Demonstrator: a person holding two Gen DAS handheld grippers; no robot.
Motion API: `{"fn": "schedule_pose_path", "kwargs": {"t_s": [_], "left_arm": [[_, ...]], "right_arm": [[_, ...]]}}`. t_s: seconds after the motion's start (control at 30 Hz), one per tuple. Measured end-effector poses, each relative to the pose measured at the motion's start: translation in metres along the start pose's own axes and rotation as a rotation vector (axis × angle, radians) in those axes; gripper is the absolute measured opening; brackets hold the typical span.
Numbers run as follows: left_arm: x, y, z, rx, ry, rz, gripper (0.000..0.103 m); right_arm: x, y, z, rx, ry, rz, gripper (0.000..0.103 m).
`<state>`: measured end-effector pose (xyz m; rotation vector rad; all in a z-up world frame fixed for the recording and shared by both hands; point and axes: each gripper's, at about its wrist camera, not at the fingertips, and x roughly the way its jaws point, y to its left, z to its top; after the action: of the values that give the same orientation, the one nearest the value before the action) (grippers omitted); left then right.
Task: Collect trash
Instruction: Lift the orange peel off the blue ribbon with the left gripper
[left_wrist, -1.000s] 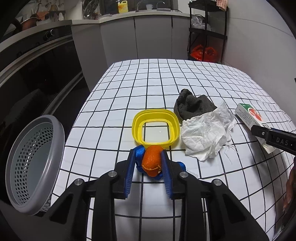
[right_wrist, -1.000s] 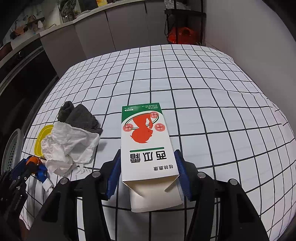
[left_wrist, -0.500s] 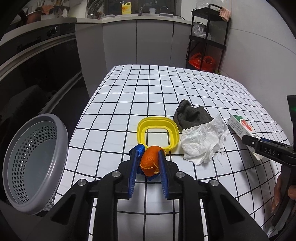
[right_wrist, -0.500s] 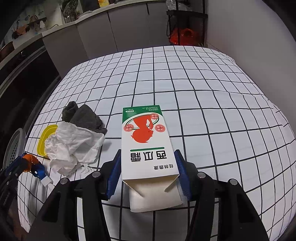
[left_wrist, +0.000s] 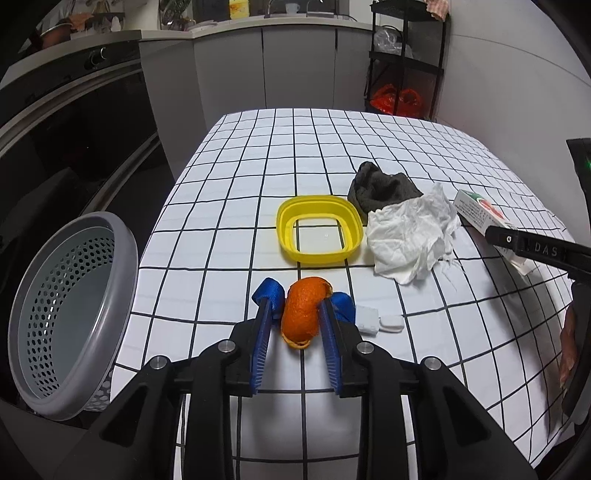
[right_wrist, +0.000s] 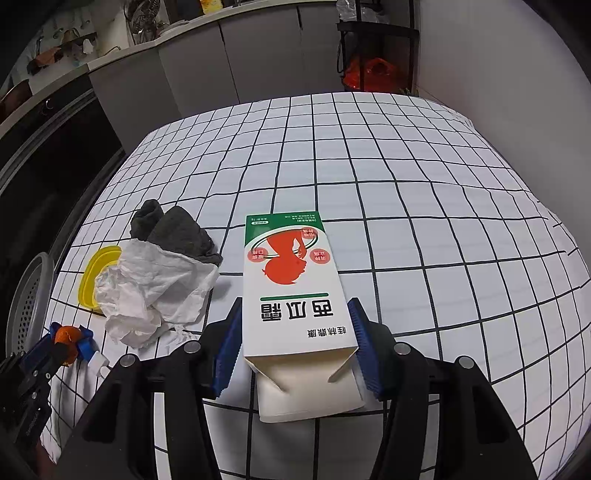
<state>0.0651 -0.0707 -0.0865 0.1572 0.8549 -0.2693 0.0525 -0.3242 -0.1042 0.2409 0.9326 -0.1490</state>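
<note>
My left gripper (left_wrist: 300, 308) is shut on a piece of orange peel (left_wrist: 301, 319), its blue pads against both sides; the jaws are easing open. It hangs low over the near part of the checked tablecloth (left_wrist: 258, 155). A grey perforated bin (left_wrist: 122, 295) sits just off the table's left edge. In the right wrist view, my right gripper (right_wrist: 295, 317) is shut on a white carton with a green band and red figure (right_wrist: 291, 280), its near flap open. A crumpled white tissue (left_wrist: 410, 236) and a dark cloth (left_wrist: 384, 188) lie between the two grippers.
A yellow ring-shaped lid (left_wrist: 284, 221) lies flat beyond the peel. Something blue and small white bits (left_wrist: 369, 319) sit by my left fingertips. Grey cabinets (left_wrist: 295, 66) and a black rack (left_wrist: 406, 62) stand behind the table; a dark appliance front is on the left.
The left gripper has drawn back slightly with the peel, and small white bits now show beside its right finger. The right gripper and carton have not moved.
</note>
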Motion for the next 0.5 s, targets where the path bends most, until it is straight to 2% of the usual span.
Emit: {"fn": "schedule_pose_path", "kwargs": {"t_s": [0.13,0.3,0.5], "left_arm": [[-0.002,0.000,-0.003,0.005,0.003,0.002,0.031],[-0.010,0.002,-0.008,0.009,-0.014,0.005,0.052],[-0.016,-0.002,-0.014,0.022,-0.021,0.005,0.052]], "right_arm": [[-0.001,0.002,0.000,0.002,-0.002,0.002,0.053],[-0.001,0.002,0.000,0.002,-0.004,0.001,0.053],[-0.001,0.003,0.000,0.001,-0.006,0.002,0.053]]}}
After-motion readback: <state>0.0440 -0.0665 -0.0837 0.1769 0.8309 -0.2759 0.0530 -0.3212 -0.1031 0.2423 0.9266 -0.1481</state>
